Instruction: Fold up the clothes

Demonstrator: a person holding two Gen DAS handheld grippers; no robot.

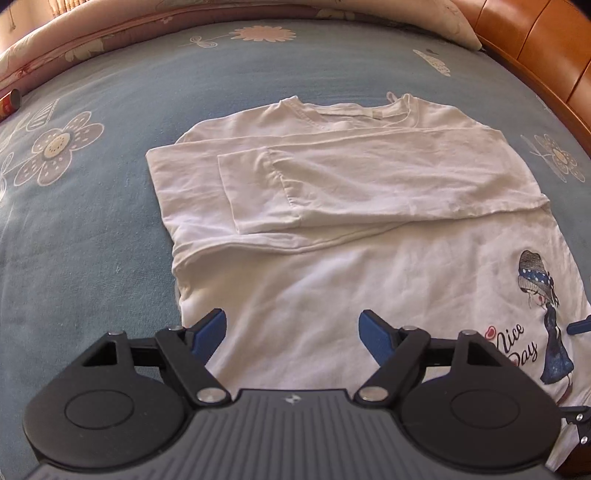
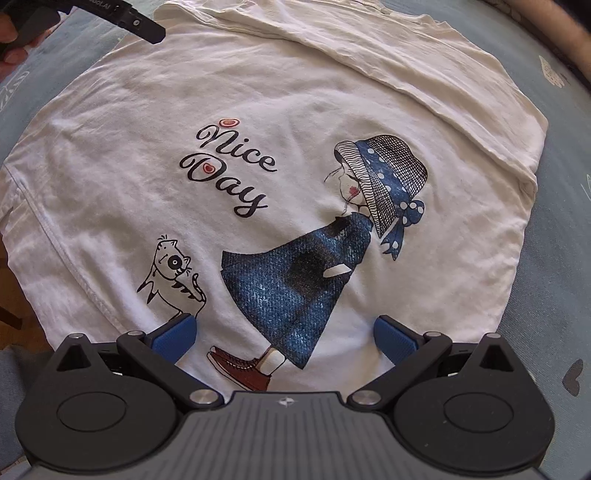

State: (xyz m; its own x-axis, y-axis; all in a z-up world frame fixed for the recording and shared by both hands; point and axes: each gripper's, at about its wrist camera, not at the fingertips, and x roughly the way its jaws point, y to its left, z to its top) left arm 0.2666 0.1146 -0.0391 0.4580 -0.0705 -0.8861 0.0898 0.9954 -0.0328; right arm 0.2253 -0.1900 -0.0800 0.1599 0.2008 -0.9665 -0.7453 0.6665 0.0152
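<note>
A white long-sleeved shirt (image 1: 332, 229) lies flat on the bed, both sleeves folded across its chest. Its front print, a girl in a blue dress with "Nice Day" (image 2: 295, 229), fills the right wrist view. My left gripper (image 1: 291, 332) is open and empty above the shirt's lower left part. My right gripper (image 2: 284, 336) is open and empty above the print near the hem. The right gripper's blue fingertip (image 1: 580, 326) shows at the right edge of the left wrist view. Part of the left gripper (image 2: 122, 18) shows at the top left of the right wrist view.
The bed has a blue sheet with flower patterns (image 1: 92, 221). A pink quilt (image 1: 74, 40) lies along the far side, with a small can (image 1: 11, 105) at the left. An orange headboard (image 1: 546, 48) curves along the right.
</note>
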